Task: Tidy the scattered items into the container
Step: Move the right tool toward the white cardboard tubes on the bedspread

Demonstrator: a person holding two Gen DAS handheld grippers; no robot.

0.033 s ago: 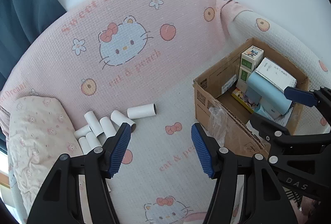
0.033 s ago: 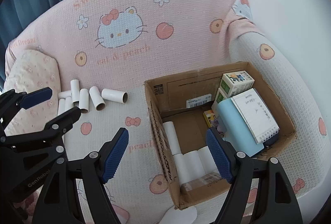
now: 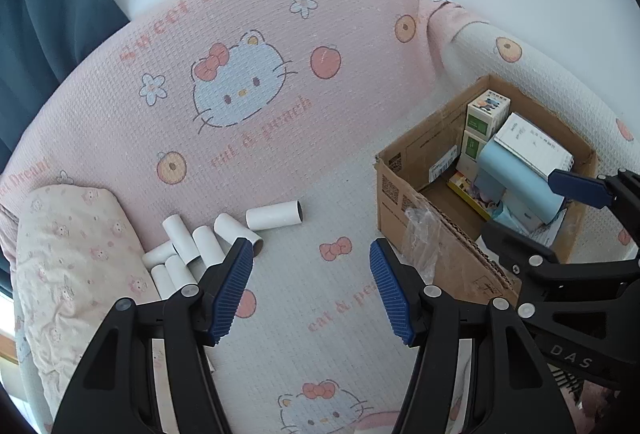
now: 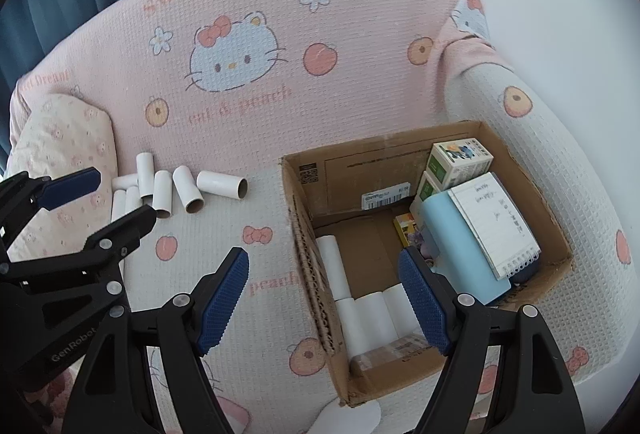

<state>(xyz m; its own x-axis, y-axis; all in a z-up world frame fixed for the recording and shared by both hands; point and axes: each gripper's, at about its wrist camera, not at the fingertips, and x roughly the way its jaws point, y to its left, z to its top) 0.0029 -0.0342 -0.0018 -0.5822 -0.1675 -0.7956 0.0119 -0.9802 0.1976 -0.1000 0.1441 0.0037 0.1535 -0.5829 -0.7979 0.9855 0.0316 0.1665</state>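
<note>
Several white cardboard tubes (image 3: 200, 242) lie in a loose heap on the pink sofa seat, also shown in the right wrist view (image 4: 176, 187). A brown cardboard box (image 4: 308, 266) stands to their right and holds white tubes (image 4: 368, 314), small boxes, a light blue item and a notebook. The box also shows in the left wrist view (image 3: 404, 189). My left gripper (image 3: 310, 290) is open and empty, just right of and above the tube heap. My right gripper (image 4: 324, 302) is open and empty, over the box's left wall.
A pale patterned pillow (image 3: 68, 258) lies left of the tubes. The sofa back (image 3: 240, 73) rises behind, the armrest (image 4: 540, 137) right of the box. Clear plastic (image 3: 420, 234) hangs on the box's near wall. A dark blue curtain (image 3: 48, 13) hangs at the far left.
</note>
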